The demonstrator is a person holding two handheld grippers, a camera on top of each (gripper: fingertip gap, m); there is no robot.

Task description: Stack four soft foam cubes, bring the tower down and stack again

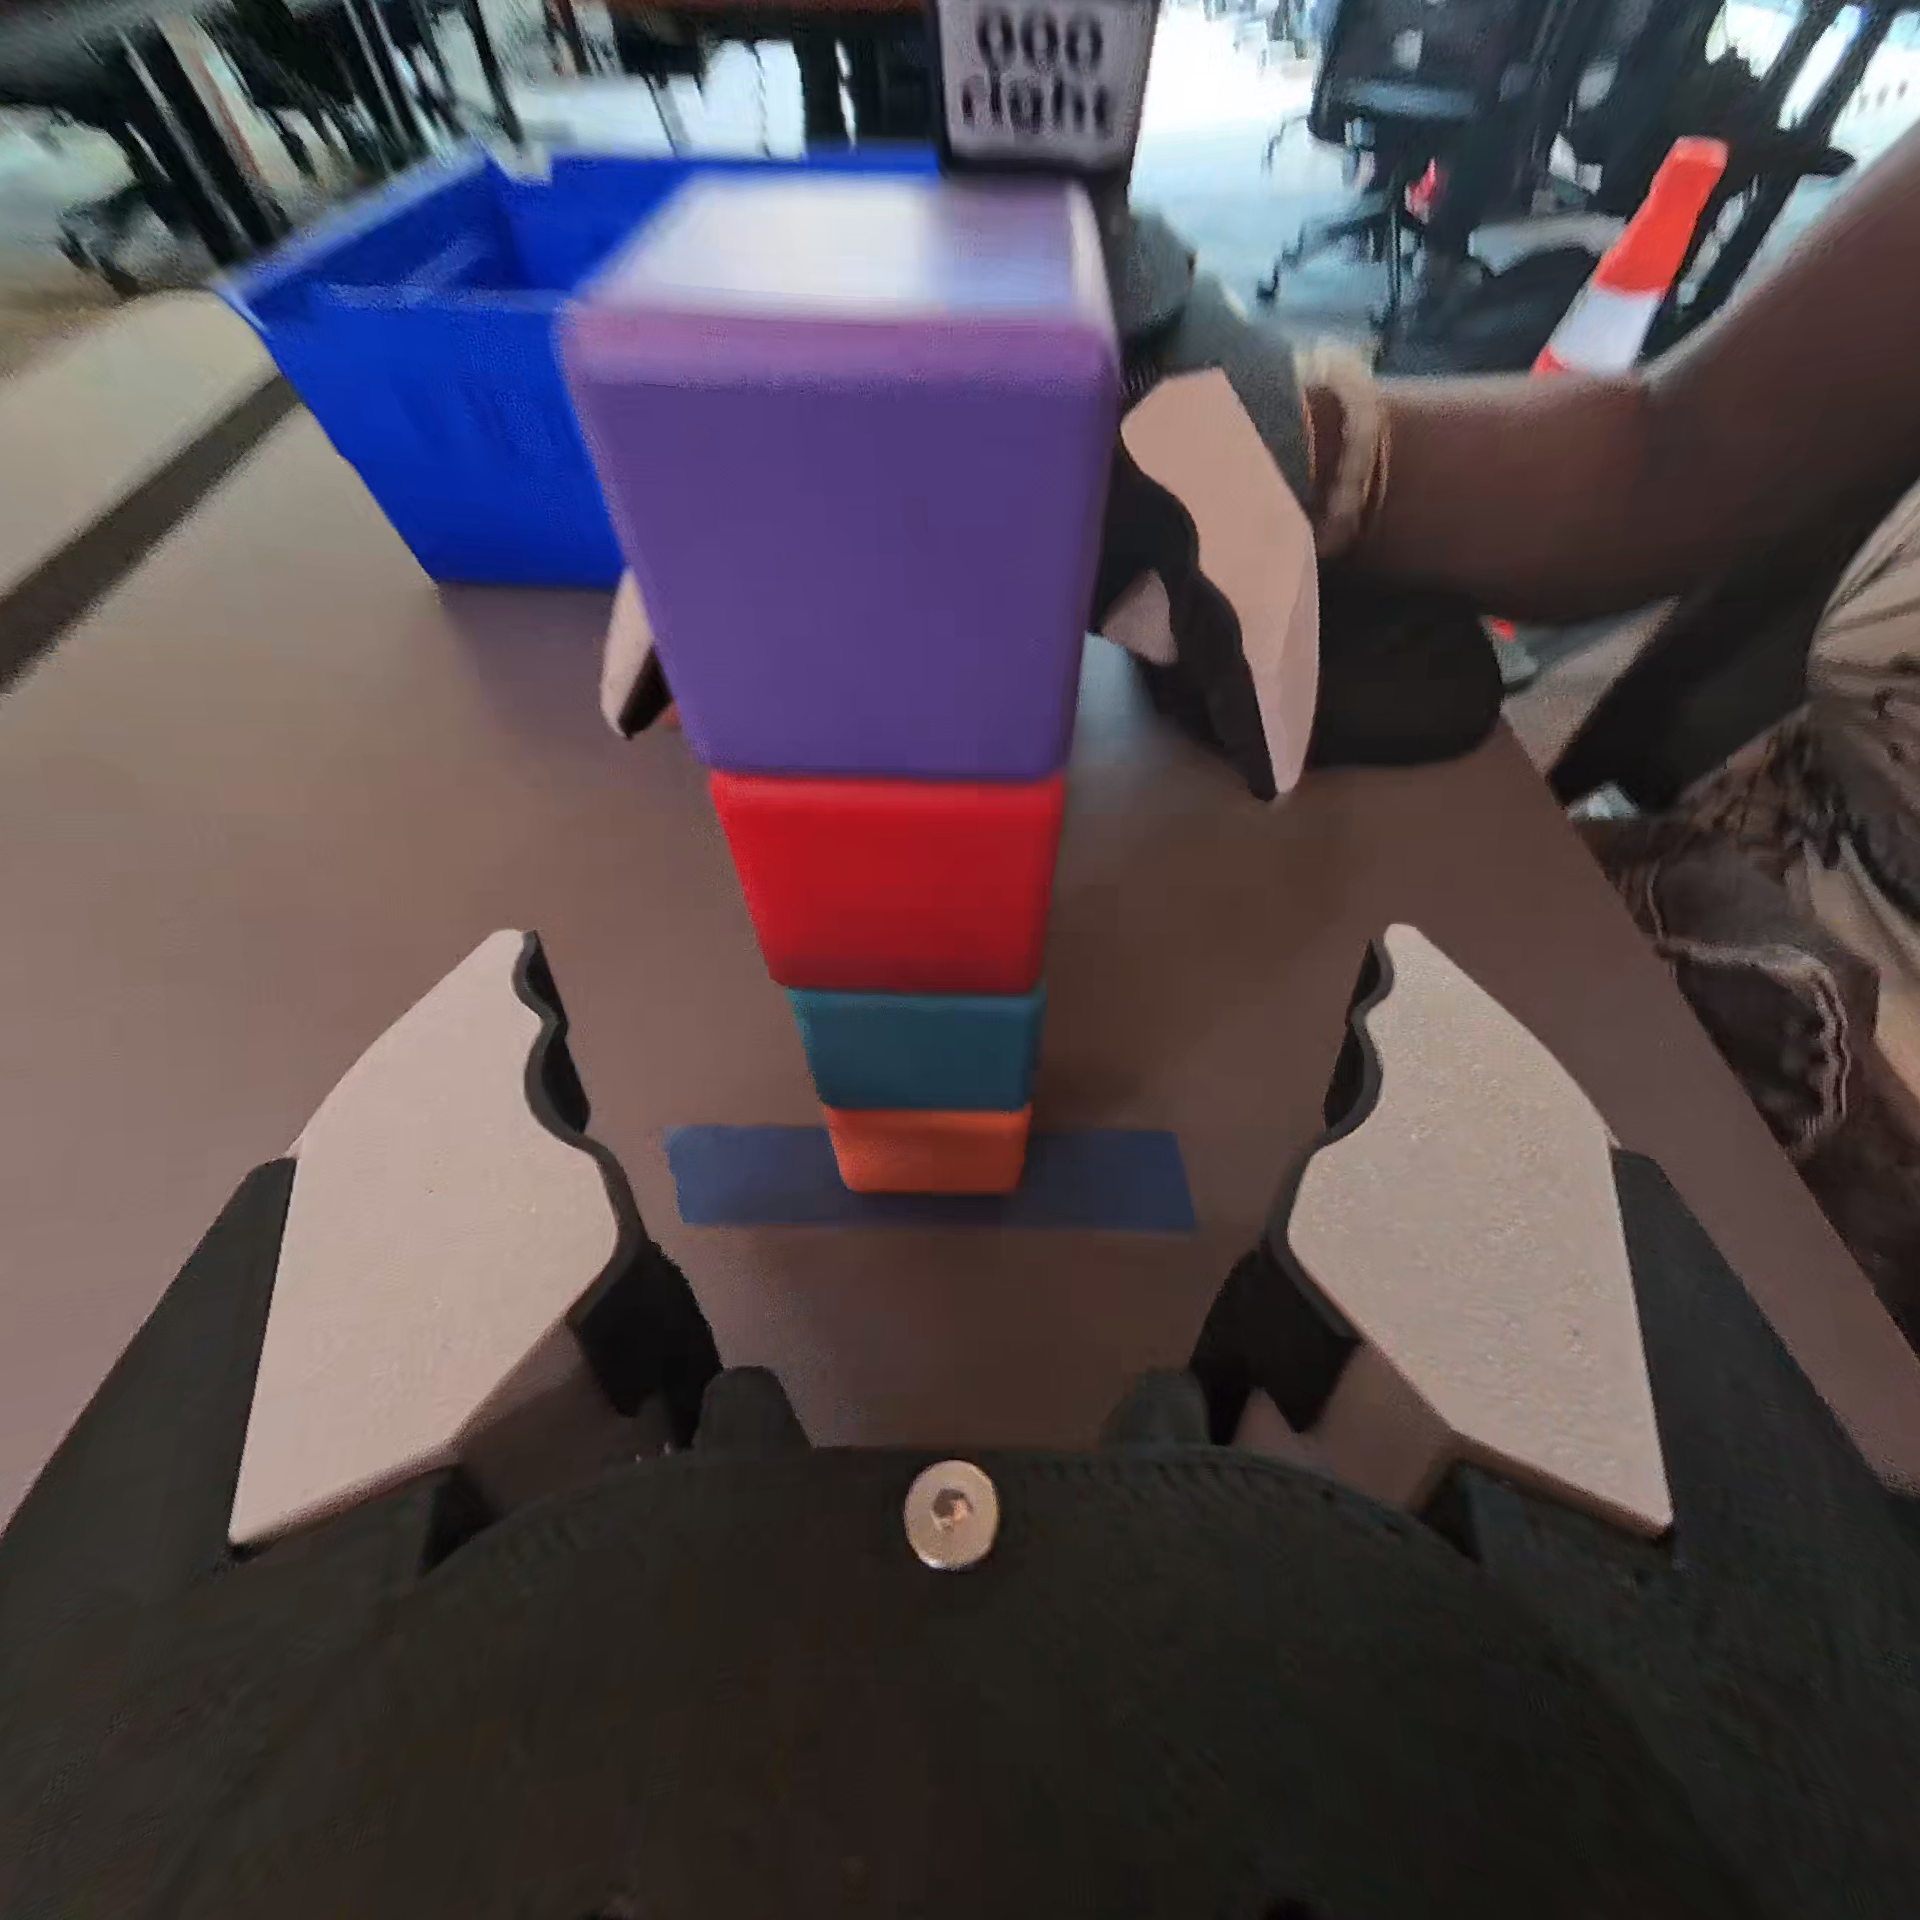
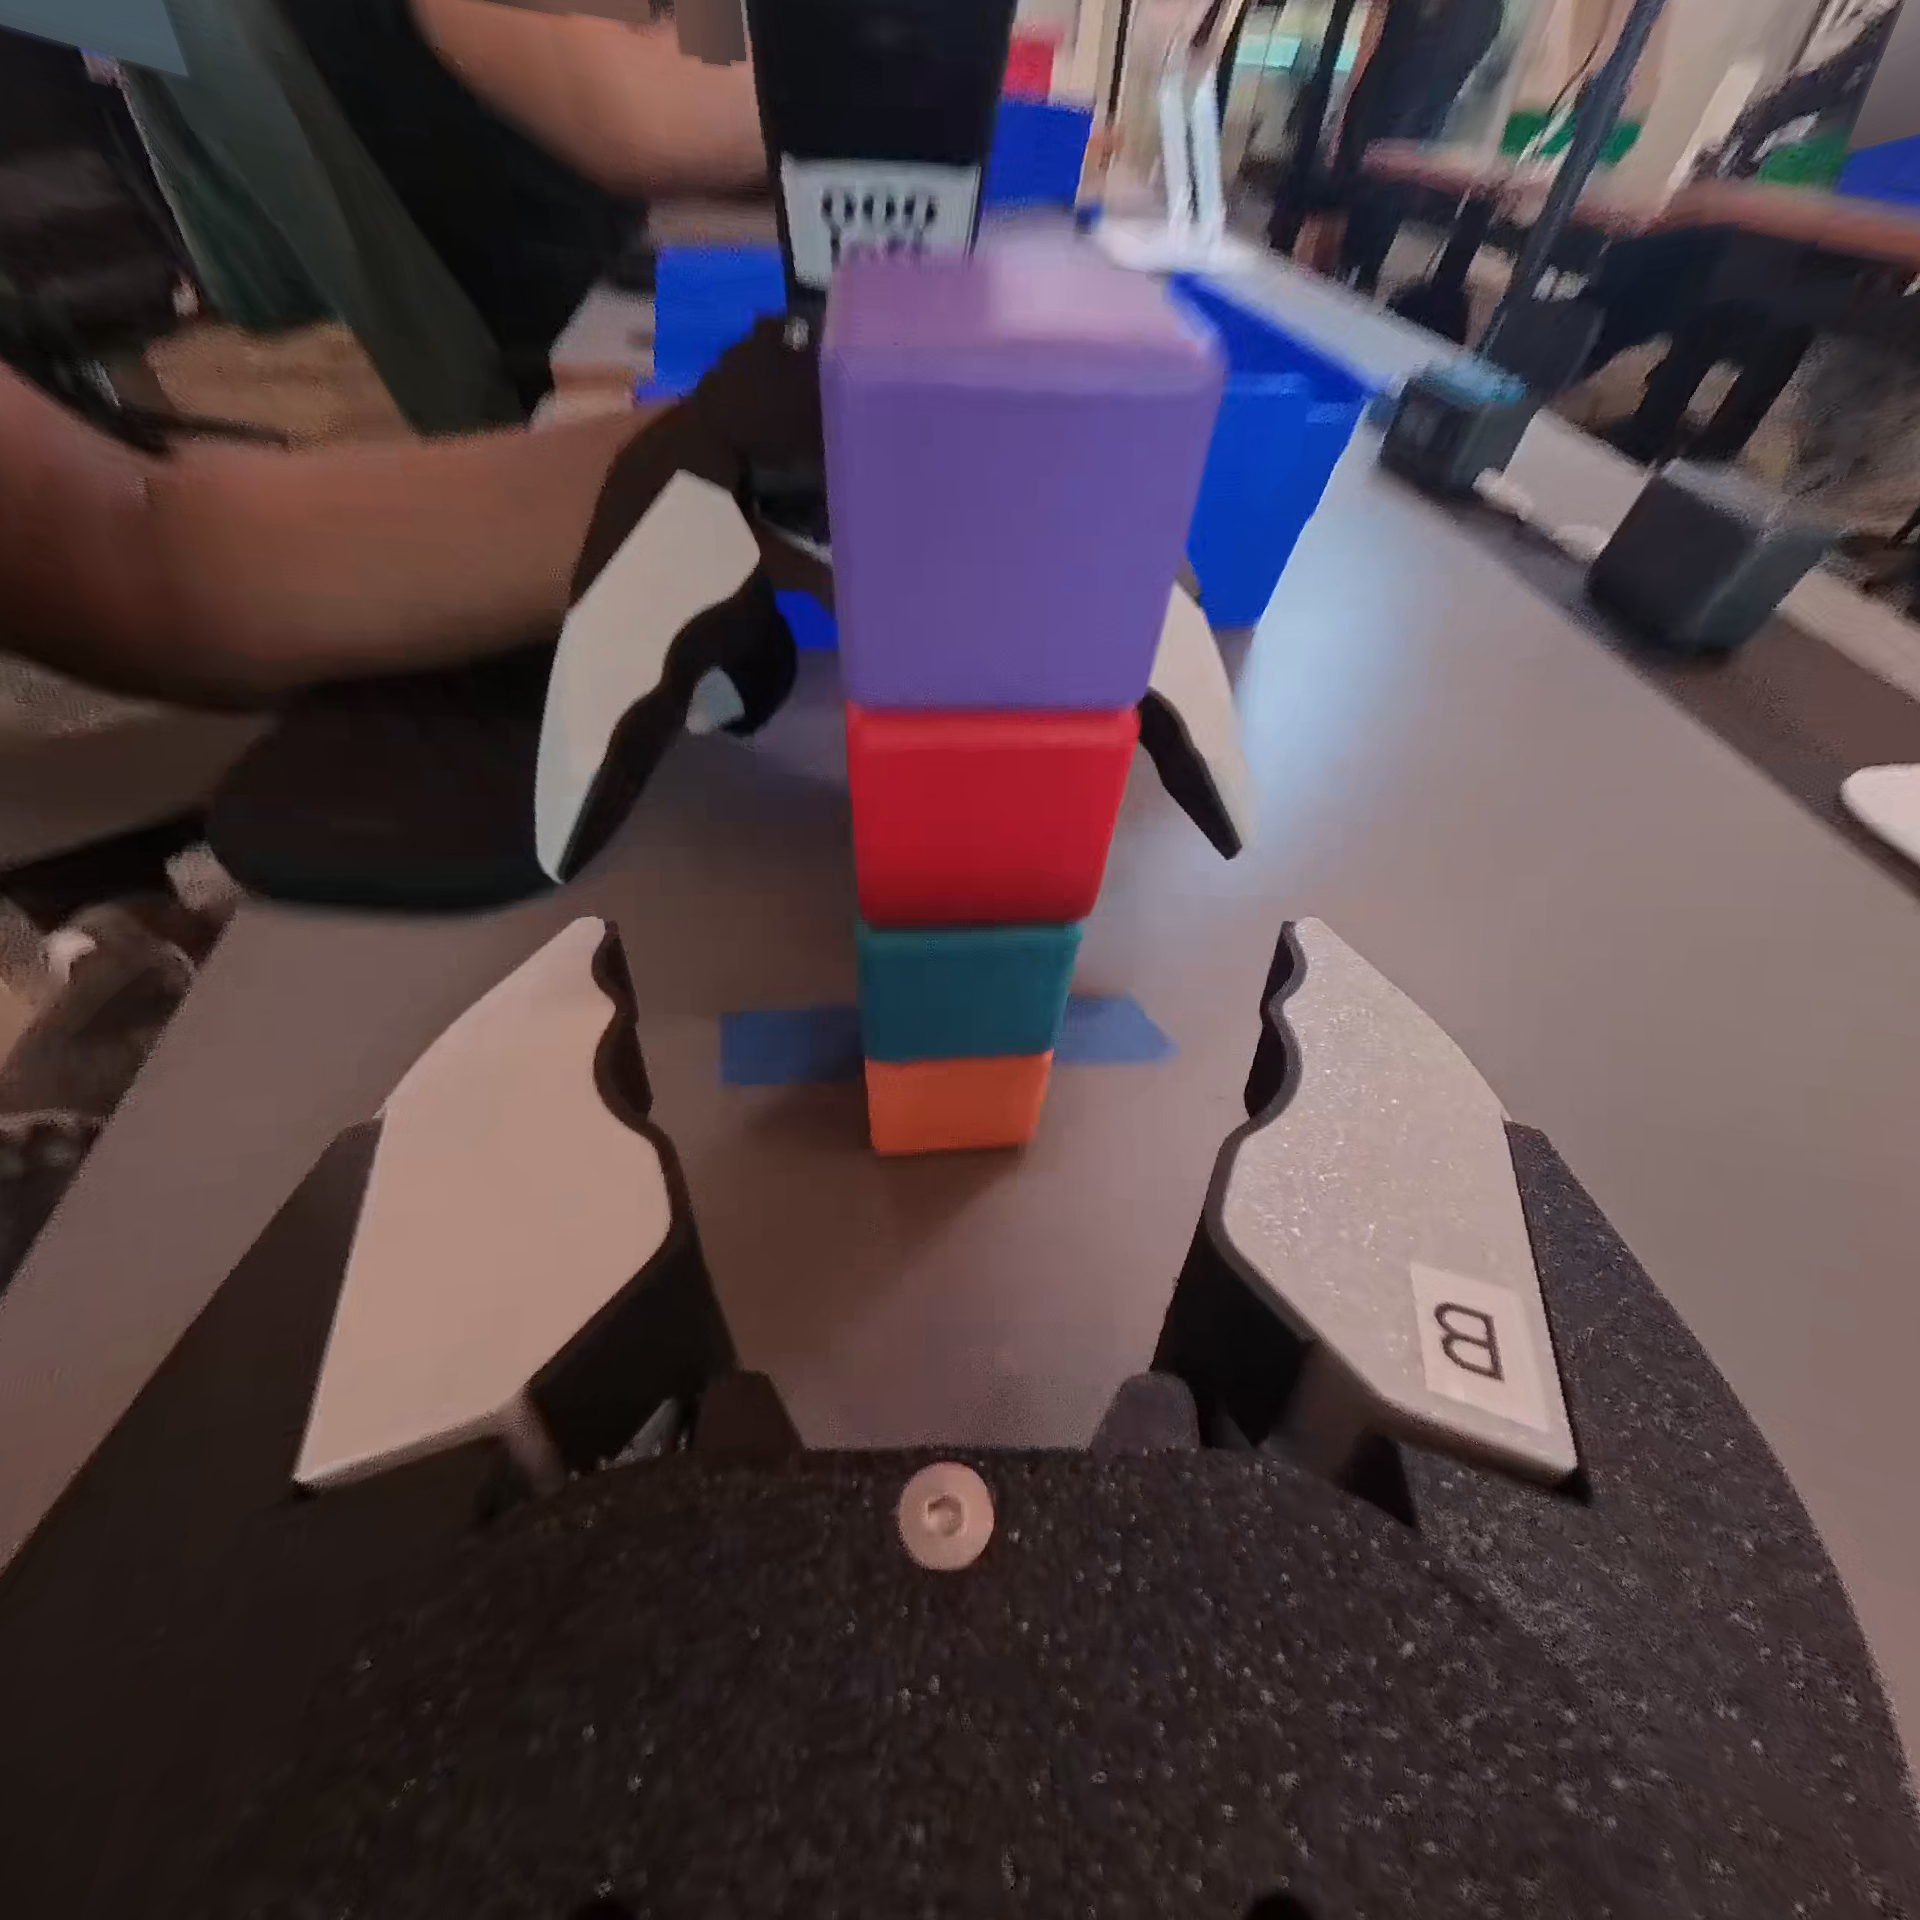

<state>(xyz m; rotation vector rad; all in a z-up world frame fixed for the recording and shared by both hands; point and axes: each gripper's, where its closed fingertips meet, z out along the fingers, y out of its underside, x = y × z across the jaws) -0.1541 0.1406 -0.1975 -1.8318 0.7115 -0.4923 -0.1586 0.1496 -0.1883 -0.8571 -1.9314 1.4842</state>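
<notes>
Grippers face each other across the tower. Left gripper (image 1: 951, 1049): jaws apart, empty, well short of the cubes. Right gripper (image 2: 945, 1039): jaws apart, empty, likewise clear. Tower stands upright on the table (image 1: 312, 852), on a strip of blue tape (image 1: 748, 1184): orange cube (image 1: 930, 1148) at the base, teal cube (image 1: 920, 1049), red cube (image 1: 894, 883), purple cube (image 1: 862, 540) on top. A blue bin (image 1: 436, 416) sits beyond. Risk, as judged: the column is narrow and the foam soft; a careless brush from either gripper could scatter cubes off the table.
</notes>
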